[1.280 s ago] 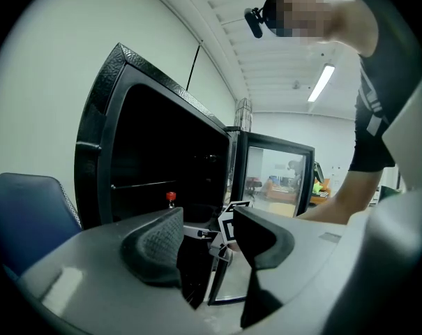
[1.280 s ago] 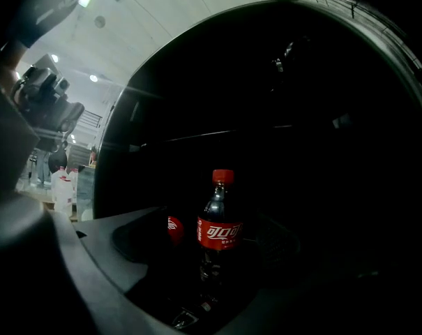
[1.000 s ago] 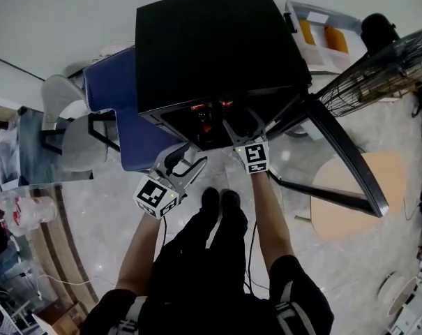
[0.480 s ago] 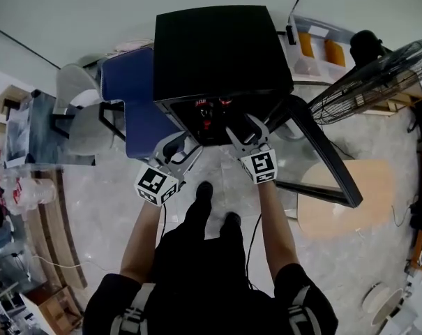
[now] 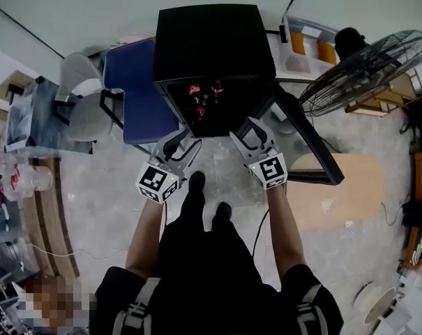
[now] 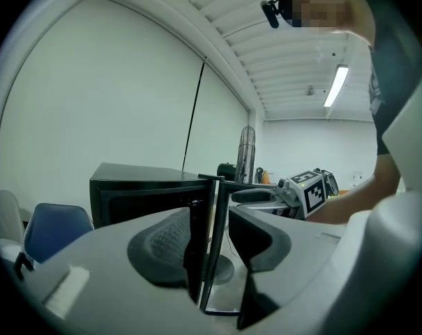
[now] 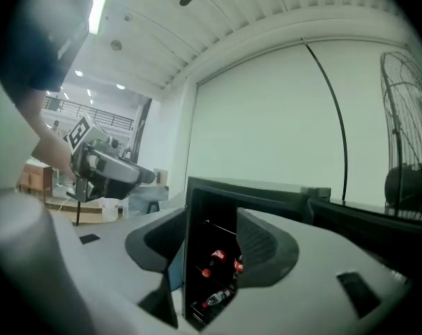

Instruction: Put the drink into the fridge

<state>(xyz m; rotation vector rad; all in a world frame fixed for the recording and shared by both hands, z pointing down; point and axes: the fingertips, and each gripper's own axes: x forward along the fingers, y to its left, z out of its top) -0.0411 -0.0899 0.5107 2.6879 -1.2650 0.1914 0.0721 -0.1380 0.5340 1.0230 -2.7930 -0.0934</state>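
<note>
The black fridge (image 5: 211,40) stands with its door (image 5: 301,142) swung open to the right. Red-labelled drink bottles (image 5: 194,89) stand on its shelves; the right gripper view shows them upright (image 7: 216,255), with one lying lower down (image 7: 217,299). My left gripper (image 5: 185,145) and right gripper (image 5: 249,130) hover side by side in front of the opening, a little short of it. Both pairs of jaws are closing, with nothing between them. In the left gripper view, the gap of the left gripper (image 6: 211,239) frames the door's edge. The gap of the right gripper (image 7: 211,246) frames the fridge's interior.
A blue chair (image 5: 134,96) and a grey chair (image 5: 78,110) stand left of the fridge. At the right is a floor fan (image 5: 367,61), with a white box of orange items (image 5: 308,44) behind it. A wooden board (image 5: 343,194) lies on the floor beyond the door.
Both grippers have drawn back from the fridge opening toward the person, who has stepped away. The bottles now show inside on the shelves.
</note>
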